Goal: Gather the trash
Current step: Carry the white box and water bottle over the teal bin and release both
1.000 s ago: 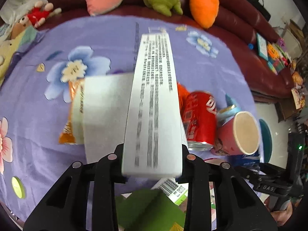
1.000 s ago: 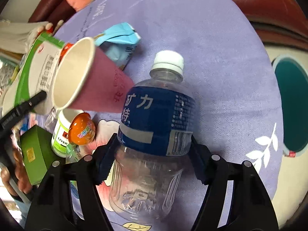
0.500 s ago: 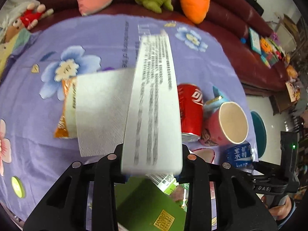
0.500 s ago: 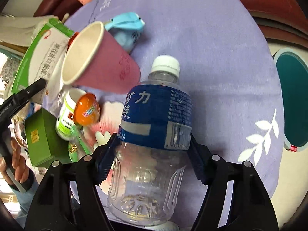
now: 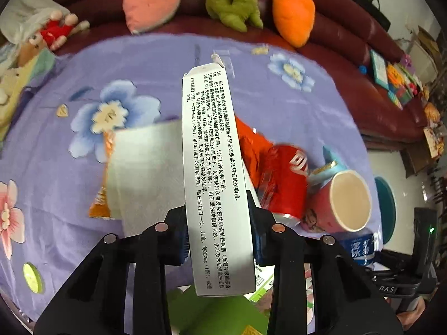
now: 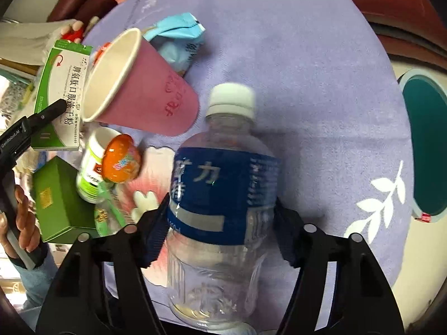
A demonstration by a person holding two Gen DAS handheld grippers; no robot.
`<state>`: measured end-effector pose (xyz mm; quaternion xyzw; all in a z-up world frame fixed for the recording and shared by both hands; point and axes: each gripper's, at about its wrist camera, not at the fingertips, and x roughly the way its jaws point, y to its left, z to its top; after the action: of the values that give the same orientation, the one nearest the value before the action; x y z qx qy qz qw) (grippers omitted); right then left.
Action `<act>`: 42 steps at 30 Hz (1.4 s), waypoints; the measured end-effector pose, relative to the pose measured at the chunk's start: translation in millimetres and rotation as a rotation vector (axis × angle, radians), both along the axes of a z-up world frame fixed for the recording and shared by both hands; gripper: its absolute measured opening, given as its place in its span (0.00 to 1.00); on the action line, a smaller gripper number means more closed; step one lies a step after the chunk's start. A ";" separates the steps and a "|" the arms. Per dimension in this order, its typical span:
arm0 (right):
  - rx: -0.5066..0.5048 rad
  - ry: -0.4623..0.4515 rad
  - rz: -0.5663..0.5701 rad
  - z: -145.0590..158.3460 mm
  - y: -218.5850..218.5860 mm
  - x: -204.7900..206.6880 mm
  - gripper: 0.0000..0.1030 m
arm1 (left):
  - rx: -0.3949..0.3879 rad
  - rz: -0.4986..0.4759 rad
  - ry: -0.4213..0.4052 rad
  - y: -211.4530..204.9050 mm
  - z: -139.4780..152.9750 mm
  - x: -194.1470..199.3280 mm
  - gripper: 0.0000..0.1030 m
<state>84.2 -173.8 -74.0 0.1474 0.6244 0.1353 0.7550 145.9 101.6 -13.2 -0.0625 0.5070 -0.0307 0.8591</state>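
My left gripper is shut on a long white medicine box with black print, held above the purple flowered tablecloth. The same box shows green and white in the right wrist view. My right gripper is shut on a clear plastic bottle with a blue label and white cap. A pink paper cup lies on its side next to a red can, a blue wrapper, a tissue and an orange snack bag.
A green box, a small white jar and an orange egg-shaped toy lie left of the bottle. A dark red sofa with plush toys stands behind the table. A teal round stool is on the floor.
Both grippers keep their hold. The left view has shifted a little over the pile. The right gripper has drawn the bottle back and the cup and small items have slid further into view.
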 end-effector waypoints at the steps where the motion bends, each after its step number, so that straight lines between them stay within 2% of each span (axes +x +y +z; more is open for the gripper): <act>1: 0.002 -0.013 -0.002 3.3 -1.2 -1.9 0.61 | -0.006 0.004 -0.020 1.3 7.4 -3.5 0.33; 4: 0.032 -0.051 -0.022 16.7 -10.3 -9.3 0.61 | -0.022 -0.007 -0.091 -1.1 36.0 -18.6 0.33; 8: 0.068 -0.089 -0.058 32.4 -35.2 -16.2 0.61 | -0.046 -0.086 -0.149 -24.9 66.6 -37.7 0.33; 13: 0.083 -0.155 -0.161 57.0 -86.6 -35.0 0.61 | -0.076 -0.239 -0.149 -85.0 75.7 -49.0 0.33; 21: 0.068 -0.220 -0.387 71.3 -197.8 -63.1 0.61 | -0.093 -0.488 -0.035 -223.1 36.1 -44.5 0.33; 27: 0.069 -0.237 -0.555 55.6 -271.5 -90.1 0.61 | -0.054 -0.653 0.034 -327.2 -2.7 -34.7 0.33; 32: 0.072 -0.214 -0.652 33.5 -318.8 -103.3 0.61 | -0.008 -0.717 0.111 -396.3 -46.1 -17.9 0.33; 39: 0.061 -0.167 -0.677 14.4 -337.5 -91.9 0.61 | 0.019 -0.742 0.141 -446.0 -81.6 7.2 0.36; 40: 0.058 -0.163 -0.676 14.0 -337.2 -89.3 0.61 | 0.022 -0.744 0.144 -451.1 -84.3 10.2 0.37; 42: 0.052 -0.158 -0.671 12.0 -339.7 -84.4 0.61 | 0.030 -0.735 0.142 -453.2 -88.2 12.6 0.53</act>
<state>-0.2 -513.5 -61.9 0.3528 0.4772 -0.0934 0.7994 158.4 -351.6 -101.4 0.1344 0.5543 -0.3254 0.7542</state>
